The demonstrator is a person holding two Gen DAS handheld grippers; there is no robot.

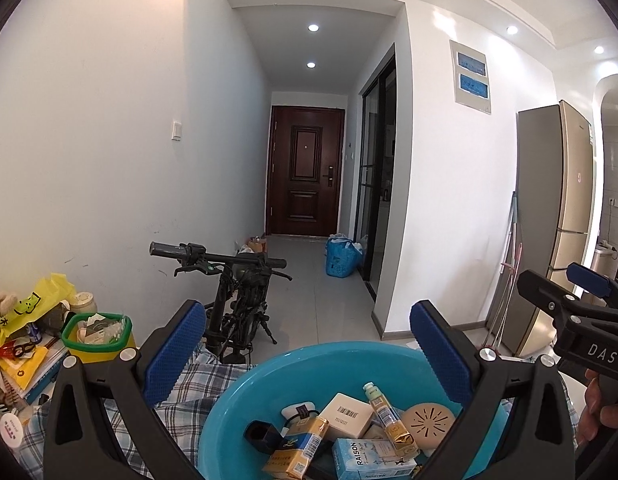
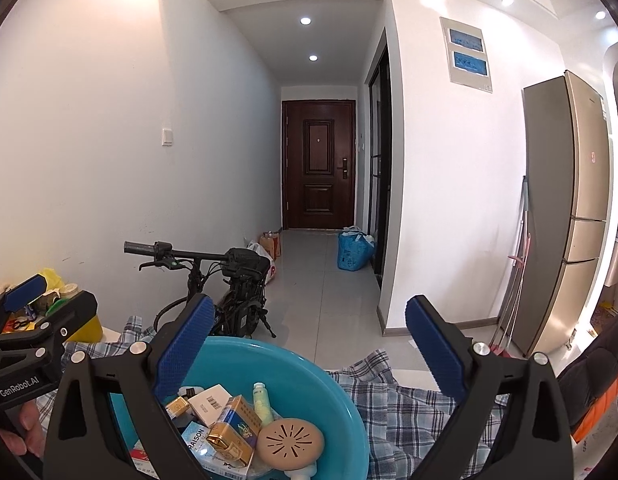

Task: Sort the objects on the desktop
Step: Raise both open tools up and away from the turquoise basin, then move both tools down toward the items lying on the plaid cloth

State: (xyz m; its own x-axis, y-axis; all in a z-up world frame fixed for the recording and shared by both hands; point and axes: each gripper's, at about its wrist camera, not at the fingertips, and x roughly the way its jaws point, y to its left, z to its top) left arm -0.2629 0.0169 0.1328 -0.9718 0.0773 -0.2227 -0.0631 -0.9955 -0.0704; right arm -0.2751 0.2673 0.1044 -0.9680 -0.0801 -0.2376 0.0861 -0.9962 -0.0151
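Blue plastic basin (image 1: 245, 392) on a checked cloth (image 2: 409, 404), filled with the sorted things: white box (image 1: 346, 414), small tube (image 1: 383, 410), gold pack (image 1: 301, 444), round tan disc (image 1: 429, 422), light-blue carton (image 1: 361, 460), black block (image 1: 259, 432). Far rim of basin clear on top, near rim cut off by the lower frame edge. Left gripper (image 1: 309, 348) held above the basin, jaws spread wide, blue pads standing either side of the rim, nothing pinched. Right gripper (image 2: 309, 336) further right, also spread wide and empty, left pad over the basin, right pad over bare cloth. Cloth to the right of the basin mostly free. Left of the basin, crowded: green-rimmed yellow tub (image 1: 99, 338), stacked books (image 1: 33, 372), yellow bag (image 1: 37, 304) against the wall. Beyond the table's far edge, a black bike (image 1: 237, 300), then open grey floor (image 1: 309, 276) running to a dark door (image 1: 305, 170). Tall fridge (image 2: 565, 208) at far right.
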